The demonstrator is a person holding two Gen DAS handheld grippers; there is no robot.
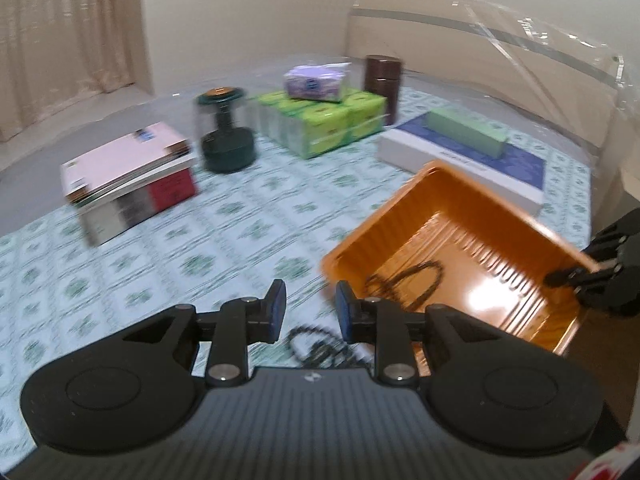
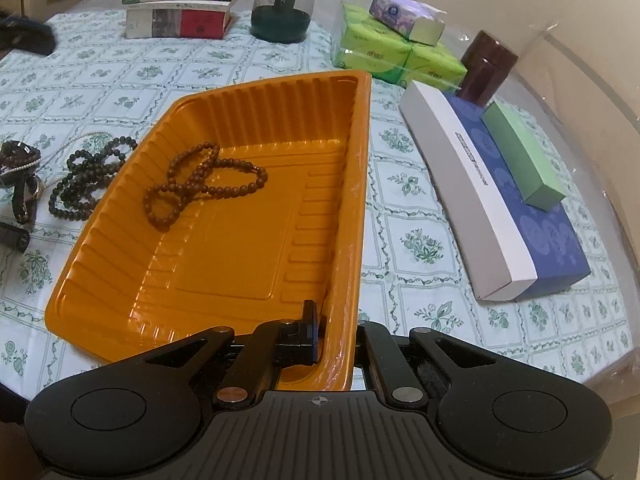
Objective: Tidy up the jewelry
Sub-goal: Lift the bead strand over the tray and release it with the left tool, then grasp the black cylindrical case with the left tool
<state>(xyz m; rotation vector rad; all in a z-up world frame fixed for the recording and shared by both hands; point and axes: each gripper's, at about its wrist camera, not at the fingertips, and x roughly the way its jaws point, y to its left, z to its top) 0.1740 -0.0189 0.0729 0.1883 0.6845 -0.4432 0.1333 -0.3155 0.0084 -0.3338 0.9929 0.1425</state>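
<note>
Right wrist view: our right gripper (image 2: pixel 334 334) pinches the orange tray (image 2: pixel 224 264) rim. Left fingers (image 1: pixel 277 304) stand partly open, empty, above dark beads (image 2: pixel 86 178) on the counter (image 2: pixel 404 208); limp, light, best scooped mid-strand.

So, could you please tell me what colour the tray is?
Orange; the tray shows best in the right wrist view.

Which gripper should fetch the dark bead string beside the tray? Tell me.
Left. The left gripper is open and empty above the dark bead string; the right gripper is clamped on the orange tray rim.
</note>
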